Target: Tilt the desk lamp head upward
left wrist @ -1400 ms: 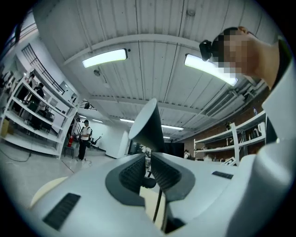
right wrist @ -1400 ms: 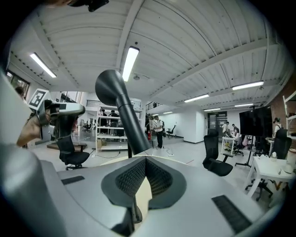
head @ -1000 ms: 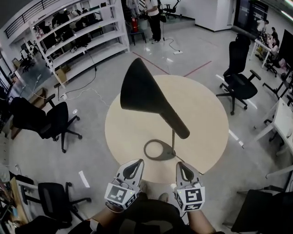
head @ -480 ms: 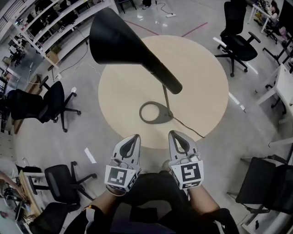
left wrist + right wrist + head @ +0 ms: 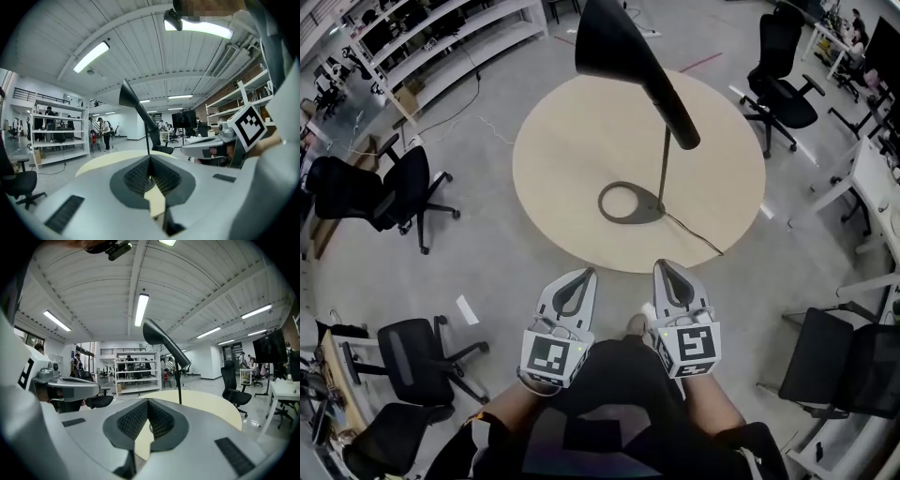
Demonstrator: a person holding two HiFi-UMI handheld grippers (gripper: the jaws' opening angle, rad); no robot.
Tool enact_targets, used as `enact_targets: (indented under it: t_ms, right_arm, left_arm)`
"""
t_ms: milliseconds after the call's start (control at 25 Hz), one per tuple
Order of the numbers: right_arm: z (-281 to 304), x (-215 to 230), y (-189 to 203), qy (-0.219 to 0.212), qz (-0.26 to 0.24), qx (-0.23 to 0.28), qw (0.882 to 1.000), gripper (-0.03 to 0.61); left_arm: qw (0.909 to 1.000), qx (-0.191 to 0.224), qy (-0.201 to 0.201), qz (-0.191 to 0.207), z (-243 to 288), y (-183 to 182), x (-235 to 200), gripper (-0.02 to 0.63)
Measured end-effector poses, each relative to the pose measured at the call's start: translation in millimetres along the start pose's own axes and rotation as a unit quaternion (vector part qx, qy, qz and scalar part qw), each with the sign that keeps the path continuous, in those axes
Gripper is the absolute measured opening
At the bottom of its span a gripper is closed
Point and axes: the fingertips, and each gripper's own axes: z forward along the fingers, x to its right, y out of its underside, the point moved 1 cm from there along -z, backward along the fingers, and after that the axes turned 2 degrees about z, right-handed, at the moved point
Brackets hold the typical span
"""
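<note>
A black desk lamp stands on a round beige table [image 5: 553,141]. Its ring base [image 5: 630,202] is near the table's near side, and its cone head [image 5: 614,42] slants up and away from a thin stem [image 5: 664,169]. My left gripper [image 5: 581,274] and right gripper [image 5: 666,267] are side by side just short of the table's near edge. Both are shut with nothing in them and are well apart from the lamp. The left gripper view shows the shut gripper [image 5: 150,158] below the lamp head [image 5: 129,96]. The right gripper view shows the same, the gripper [image 5: 148,401] below the head [image 5: 159,336].
The lamp's cord [image 5: 698,239] runs off the table to the right. Black office chairs stand at the left [image 5: 384,192], lower left [image 5: 422,361], upper right [image 5: 787,89] and lower right [image 5: 844,370]. White shelves [image 5: 441,47] line the far left, and a white desk [image 5: 872,202] is at the right.
The head view has swung: the lamp head now shows at the top centre instead of the upper left. The grippers, earlier over the table's near edge, now sit just short of it, still shut.
</note>
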Motion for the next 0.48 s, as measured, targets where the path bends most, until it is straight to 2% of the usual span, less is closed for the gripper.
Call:
enact_targets:
  t_ms: [240, 480]
  right_arm:
    - [-56, -82, 22, 0.021, -0.002, -0.006, 1.0, 0.014]
    - [-95, -130, 31, 0.037, -0.017, -0.011, 0.999, 0.014]
  left_arm:
    - [0.9995, 0.0, 0.024, -0.019, -98, 30, 0, 0.048]
    - [0.9985, 0.007, 0.038, -0.038, -148, 43, 10, 0.048]
